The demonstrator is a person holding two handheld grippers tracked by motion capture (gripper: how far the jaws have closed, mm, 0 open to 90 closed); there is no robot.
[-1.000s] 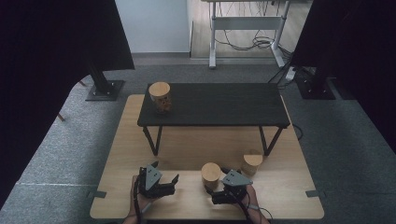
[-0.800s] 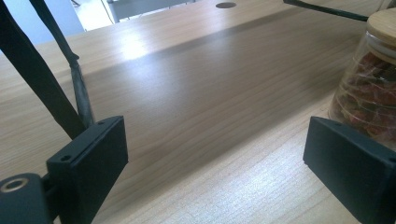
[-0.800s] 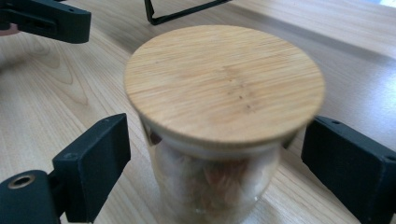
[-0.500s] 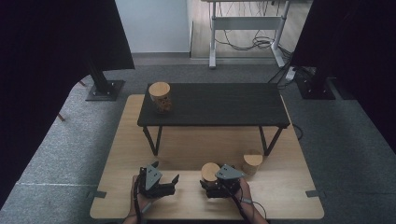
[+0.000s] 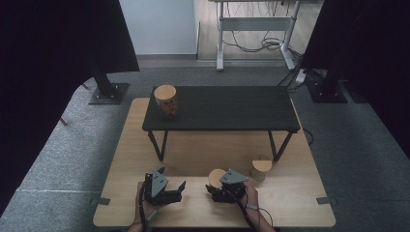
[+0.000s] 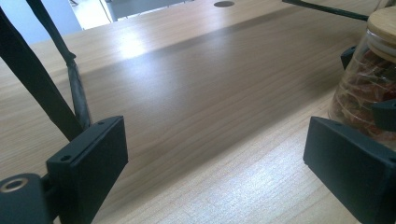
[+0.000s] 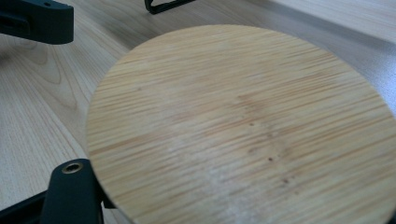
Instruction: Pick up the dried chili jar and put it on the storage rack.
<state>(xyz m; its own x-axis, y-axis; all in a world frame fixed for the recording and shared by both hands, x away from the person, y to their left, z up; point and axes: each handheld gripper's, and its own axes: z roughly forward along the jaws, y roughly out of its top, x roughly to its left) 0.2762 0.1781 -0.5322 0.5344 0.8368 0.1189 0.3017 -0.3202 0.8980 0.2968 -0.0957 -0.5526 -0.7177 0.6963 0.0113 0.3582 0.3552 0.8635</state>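
Near the table's [image 5: 145,145] front edge, around the middle, the right gripper [image 5: 218,192] has just clamped onto a bamboo-lidded jar [image 5: 215,177], so this looks like the grab step; next comes a steady upright lift. Left gripper [image 5: 170,193] sits released, holding nothing. No readable labels anywhere.

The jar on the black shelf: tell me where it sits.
In the high view the jar stands upright at the left end of the black shelf, far from both grippers.
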